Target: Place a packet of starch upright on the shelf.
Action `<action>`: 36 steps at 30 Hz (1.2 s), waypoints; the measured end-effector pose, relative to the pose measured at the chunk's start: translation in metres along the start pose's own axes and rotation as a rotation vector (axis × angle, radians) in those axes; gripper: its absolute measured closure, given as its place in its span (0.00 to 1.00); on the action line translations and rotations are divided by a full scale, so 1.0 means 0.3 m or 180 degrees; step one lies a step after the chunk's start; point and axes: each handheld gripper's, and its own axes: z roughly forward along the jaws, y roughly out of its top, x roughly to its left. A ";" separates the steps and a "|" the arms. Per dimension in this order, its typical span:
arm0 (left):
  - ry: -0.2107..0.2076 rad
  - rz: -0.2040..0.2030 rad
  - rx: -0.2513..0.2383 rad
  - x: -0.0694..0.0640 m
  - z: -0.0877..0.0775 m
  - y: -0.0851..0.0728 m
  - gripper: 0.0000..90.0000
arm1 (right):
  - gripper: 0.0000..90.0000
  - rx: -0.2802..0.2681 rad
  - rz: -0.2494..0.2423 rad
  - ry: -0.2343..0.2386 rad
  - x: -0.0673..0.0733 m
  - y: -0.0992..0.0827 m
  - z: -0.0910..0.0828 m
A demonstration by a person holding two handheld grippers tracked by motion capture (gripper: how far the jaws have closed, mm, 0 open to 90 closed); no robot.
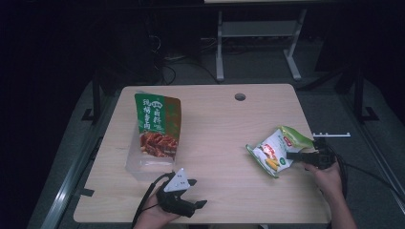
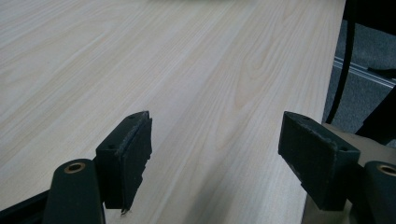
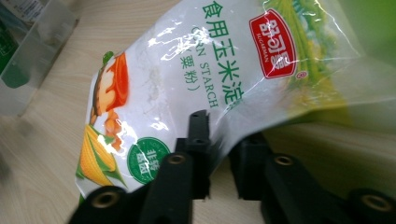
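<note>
A white and green corn starch bag (image 1: 276, 149) (image 3: 196, 79) lies tilted at the right side of the wooden table (image 1: 215, 124). My right gripper (image 1: 297, 155) (image 3: 219, 154) is shut on the bag's lower edge, with the film pinched between its black jaws. My left gripper (image 1: 197, 193) (image 2: 215, 154) rests near the table's front edge with its jaws wide open over bare wood. A green pouch with a picture of meat (image 1: 157, 125) leans in a clear plastic box (image 1: 143, 164) on the left.
A round cable hole (image 1: 240, 97) sits near the table's far edge. The floor beyond holds a white desk frame (image 1: 258, 43) and dark cables. The clear box's corner (image 3: 28, 56) is in the right gripper view at upper left.
</note>
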 end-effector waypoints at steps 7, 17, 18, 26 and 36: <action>0.0010 -0.0020 -0.0015 0.002 -0.002 0.001 0.29 | 0.99 -0.0031 -0.0292 -0.0112 0.054 0.032 -0.005; -0.0025 -0.0064 -0.0053 0.002 0.002 0.013 0.29 | 1.00 -0.0122 -0.0624 -0.0002 0.139 0.066 -0.037; -0.0032 -0.0061 -0.0054 0.002 0.003 0.017 0.29 | 1.00 -0.0138 -0.0664 0.0016 0.147 0.069 -0.039; -0.0058 -0.0070 -0.0110 0.001 0.011 0.046 0.29 | 1.00 -0.0150 -0.0880 0.0124 0.213 0.084 -0.054; -0.0046 -0.0080 -0.0134 0.015 0.006 0.066 0.29 | 1.00 -0.0161 -0.1308 0.0294 0.342 0.103 -0.059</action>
